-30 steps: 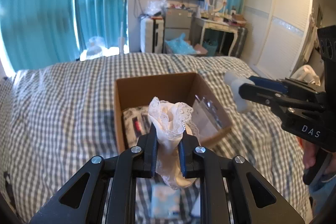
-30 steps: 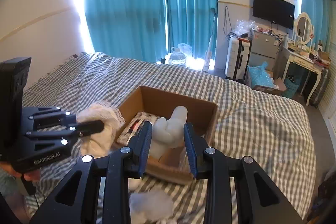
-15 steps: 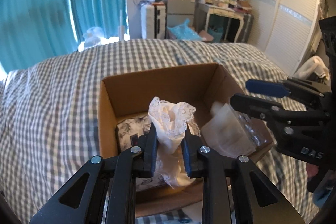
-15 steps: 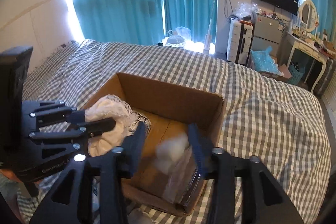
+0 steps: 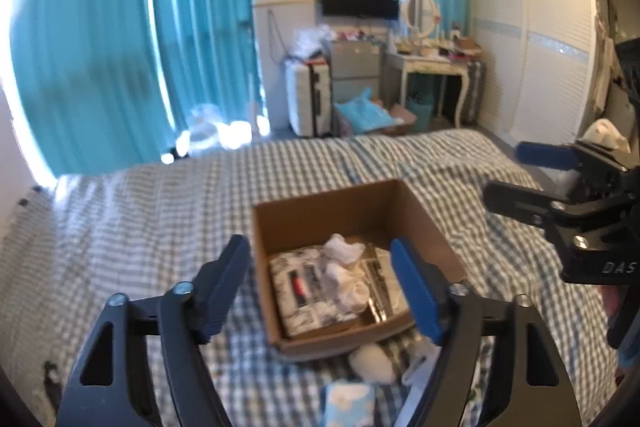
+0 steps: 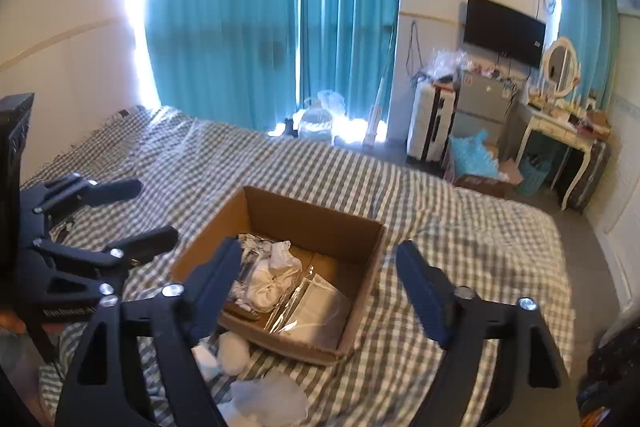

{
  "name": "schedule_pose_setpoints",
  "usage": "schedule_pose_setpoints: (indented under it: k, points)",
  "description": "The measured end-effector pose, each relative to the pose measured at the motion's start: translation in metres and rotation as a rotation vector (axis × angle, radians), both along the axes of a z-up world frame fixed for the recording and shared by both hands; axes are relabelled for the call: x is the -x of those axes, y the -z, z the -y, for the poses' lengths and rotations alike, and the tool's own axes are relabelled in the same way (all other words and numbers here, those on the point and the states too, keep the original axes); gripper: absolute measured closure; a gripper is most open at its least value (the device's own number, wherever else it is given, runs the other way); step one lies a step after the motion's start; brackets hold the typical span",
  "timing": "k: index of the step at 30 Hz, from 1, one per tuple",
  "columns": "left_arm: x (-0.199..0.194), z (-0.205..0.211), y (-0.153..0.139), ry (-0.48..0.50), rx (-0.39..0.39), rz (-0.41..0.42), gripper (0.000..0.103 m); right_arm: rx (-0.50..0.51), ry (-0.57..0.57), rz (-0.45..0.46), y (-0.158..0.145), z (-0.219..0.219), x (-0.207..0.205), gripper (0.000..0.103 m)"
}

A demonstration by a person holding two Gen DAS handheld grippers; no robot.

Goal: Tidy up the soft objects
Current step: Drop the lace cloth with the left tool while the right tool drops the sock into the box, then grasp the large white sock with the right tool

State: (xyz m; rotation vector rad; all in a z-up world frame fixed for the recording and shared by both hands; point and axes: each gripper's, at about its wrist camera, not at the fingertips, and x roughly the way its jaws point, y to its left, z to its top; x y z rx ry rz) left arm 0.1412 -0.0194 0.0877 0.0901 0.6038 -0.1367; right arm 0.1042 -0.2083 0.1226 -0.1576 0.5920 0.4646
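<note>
An open cardboard box (image 5: 424, 227) (image 6: 352, 279) sits on the checked bed. Inside lie a white lace cloth (image 5: 344, 267) (image 6: 272, 275), a patterned packet (image 5: 300, 287) and a clear-bagged white item (image 6: 316, 311). My left gripper (image 5: 320, 287) is open and empty, above the box's near side; it also shows at the left of the right wrist view (image 6: 148, 215). My right gripper (image 6: 316, 291) is open and empty over the box; it also shows at the right of the left wrist view (image 5: 516, 175). More white soft items (image 5: 370, 367) (image 6: 232, 351) lie on the bed before the box.
A light blue tissue pack (image 5: 348, 403) lies on the bed near me. Teal curtains (image 6: 272, 15), a suitcase (image 5: 308, 99), a dressing table (image 5: 432, 67) and a white wardrobe (image 5: 548, 39) stand beyond the bed's far edge.
Both grippers opened and let go: the lace cloth and the white bagged item now lie in the box. Both grippers have pulled back and up from the box.
</note>
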Motion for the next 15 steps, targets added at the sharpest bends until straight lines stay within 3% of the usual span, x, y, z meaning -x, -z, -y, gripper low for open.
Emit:
schedule_pose_setpoints:
  k: [4,8,15]
  points:
    - [0.041,-0.009,-0.03,-0.018,0.001,0.066,0.019,0.017,-0.002,0.034,-0.028,0.004,0.037,0.01]
    - [0.069,-0.013,-0.037,-0.022,-0.009,0.072,0.019,0.058,-0.001,0.041,-0.037,0.007,0.067,0.007]
    - [0.083,-0.025,0.0,-0.065,0.02,-0.004,0.019,0.108,0.003,-0.007,-0.003,0.003,0.094,0.007]
